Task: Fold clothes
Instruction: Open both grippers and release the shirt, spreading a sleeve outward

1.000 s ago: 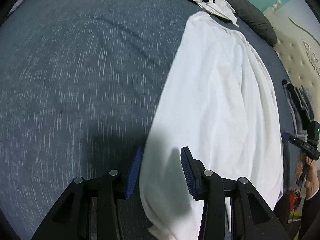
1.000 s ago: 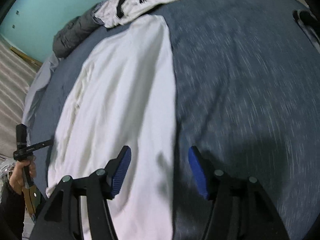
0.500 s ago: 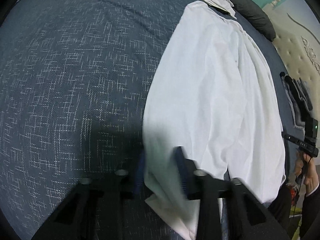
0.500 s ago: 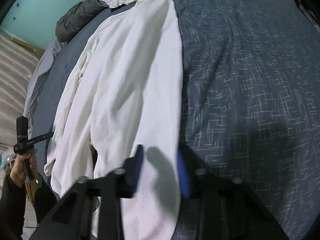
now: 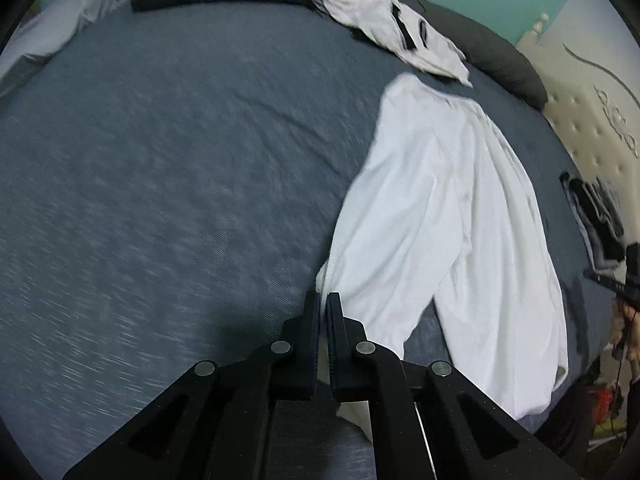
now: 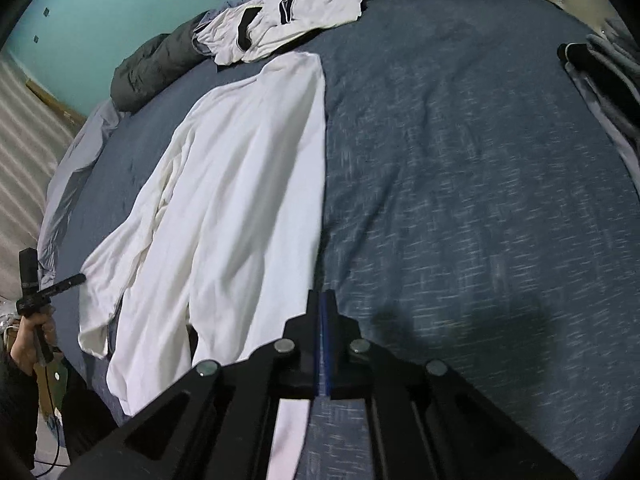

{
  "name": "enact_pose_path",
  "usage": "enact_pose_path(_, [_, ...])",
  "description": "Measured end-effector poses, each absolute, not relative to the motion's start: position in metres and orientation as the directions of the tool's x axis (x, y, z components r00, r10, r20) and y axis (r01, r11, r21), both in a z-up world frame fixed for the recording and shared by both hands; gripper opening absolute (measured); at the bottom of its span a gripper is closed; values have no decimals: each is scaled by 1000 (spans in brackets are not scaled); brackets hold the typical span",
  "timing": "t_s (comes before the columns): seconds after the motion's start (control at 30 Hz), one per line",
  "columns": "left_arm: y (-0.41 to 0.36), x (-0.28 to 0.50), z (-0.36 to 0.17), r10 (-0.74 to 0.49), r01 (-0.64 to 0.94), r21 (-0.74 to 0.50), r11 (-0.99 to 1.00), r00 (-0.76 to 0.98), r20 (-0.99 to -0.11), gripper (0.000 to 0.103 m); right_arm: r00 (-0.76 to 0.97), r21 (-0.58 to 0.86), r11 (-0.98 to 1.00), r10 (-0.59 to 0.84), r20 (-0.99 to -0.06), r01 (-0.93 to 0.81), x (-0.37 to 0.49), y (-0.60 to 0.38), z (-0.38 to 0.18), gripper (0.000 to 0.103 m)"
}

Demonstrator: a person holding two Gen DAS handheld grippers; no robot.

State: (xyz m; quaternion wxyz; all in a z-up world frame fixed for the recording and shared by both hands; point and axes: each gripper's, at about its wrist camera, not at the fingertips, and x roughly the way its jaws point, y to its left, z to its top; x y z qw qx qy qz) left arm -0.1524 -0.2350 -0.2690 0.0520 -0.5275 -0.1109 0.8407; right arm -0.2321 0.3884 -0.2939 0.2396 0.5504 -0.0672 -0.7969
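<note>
A white long-sleeved shirt (image 5: 436, 216) lies stretched across the blue-grey bedspread (image 5: 160, 184), its far end reaching toward one o'clock in the left wrist view and eleven o'clock in the right wrist view (image 6: 240, 184). The left gripper (image 5: 323, 300) has its fingers pressed together on the shirt's near edge, the cloth bunching into a small peak right at the tips. The right gripper (image 6: 321, 300) is likewise pinched on the opposite long edge of the shirt, a strip of white cloth showing beneath its frame at six o'clock. The fabric between the two grips lies in soft wrinkles, and one sleeve (image 6: 116, 264) trails loose toward eight o'clock in the right wrist view.

Just past the shirt's far end lies a pale garment with black trim (image 6: 280, 20), lapping onto a dark grey duvet roll (image 6: 160, 68) along the bed's far side. At two o'clock in the right wrist view sits a dark folded garment (image 6: 600, 76). The wall (image 6: 120, 4) behind is teal.
</note>
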Motion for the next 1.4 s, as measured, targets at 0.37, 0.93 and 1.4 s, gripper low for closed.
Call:
enact_pose_path(0.37, [-299, -177, -208, -59, 196, -59, -979, -546, -836, 3, -130, 452, -859, -490, -862, 242, -231, 354, -349, 54])
enact_pose_path(0.93, [-261, -157, -252, 69, 168, -168, -971, -478, -876, 24, -168, 375, -853, -456, -874, 363, -226, 343, -326, 1])
enact_pose_path(1.4, [-151, -158, -279, 252, -26, -261, -965, -379, -891, 26, -475, 76, -983, -149, -867, 168, -283, 486, -221, 1])
